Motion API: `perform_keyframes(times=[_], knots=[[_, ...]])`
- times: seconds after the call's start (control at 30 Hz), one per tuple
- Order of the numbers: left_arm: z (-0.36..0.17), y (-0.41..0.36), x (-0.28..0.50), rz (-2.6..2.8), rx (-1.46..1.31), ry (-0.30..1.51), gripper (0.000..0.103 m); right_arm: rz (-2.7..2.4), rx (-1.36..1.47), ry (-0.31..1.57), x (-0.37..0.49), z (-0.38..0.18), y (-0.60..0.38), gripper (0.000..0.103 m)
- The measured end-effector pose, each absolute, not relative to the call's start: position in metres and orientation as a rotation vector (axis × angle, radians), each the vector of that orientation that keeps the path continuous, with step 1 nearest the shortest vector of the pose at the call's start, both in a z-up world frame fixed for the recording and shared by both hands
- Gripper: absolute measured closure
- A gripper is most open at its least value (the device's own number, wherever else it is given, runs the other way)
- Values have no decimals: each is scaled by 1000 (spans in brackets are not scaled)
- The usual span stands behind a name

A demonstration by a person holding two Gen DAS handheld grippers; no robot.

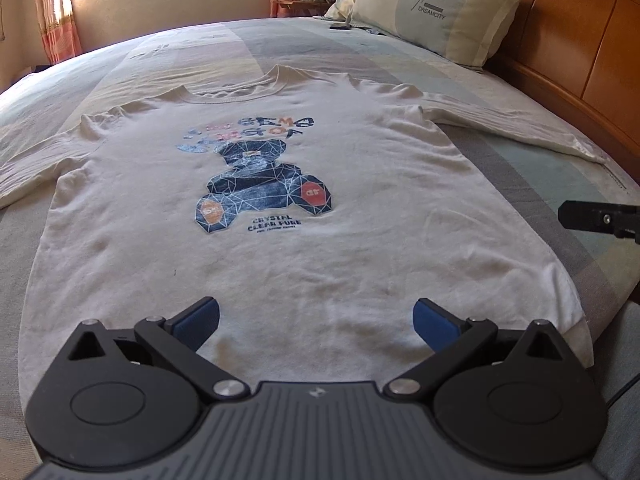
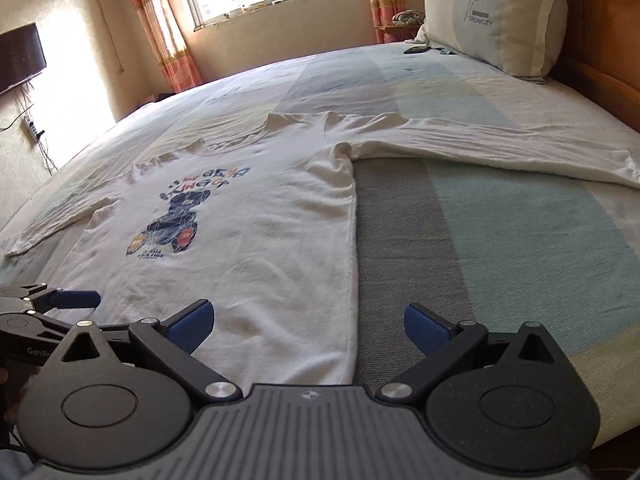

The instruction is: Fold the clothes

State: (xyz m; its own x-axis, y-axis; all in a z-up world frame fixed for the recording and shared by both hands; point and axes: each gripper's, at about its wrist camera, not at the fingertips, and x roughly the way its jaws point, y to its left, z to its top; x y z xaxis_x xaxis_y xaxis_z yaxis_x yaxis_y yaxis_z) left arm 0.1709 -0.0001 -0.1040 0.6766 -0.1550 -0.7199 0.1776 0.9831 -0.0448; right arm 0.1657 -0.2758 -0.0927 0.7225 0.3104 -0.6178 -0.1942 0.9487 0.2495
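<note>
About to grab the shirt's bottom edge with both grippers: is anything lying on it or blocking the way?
Nothing visible does. The shirt lies flat and bare on the bed, with the open left gripper over its hem and the open right gripper at its right edge.

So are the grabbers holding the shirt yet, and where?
No, nothing is held. The left gripper and right gripper are both open above the shirt near its bottom hem, with their pads apart.
</note>
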Motion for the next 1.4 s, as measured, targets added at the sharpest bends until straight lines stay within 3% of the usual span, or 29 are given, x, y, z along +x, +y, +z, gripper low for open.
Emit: perform_keyframes(times=[0.33,0.6,1.0,1.4], knots=[[-113,-14,176,-231,60,842,1,-89,45,654,273,-88,-381,0],[-117,-18,176,-232,95,855,1,-202,84,789,387,-130,-442,0],[-119,-16,177,-238,95,850,1,-196,60,767,372,-131,-435,0],[-109,-16,178,-239,57,843,1,-138,198,723,326,-96,-444,0]])
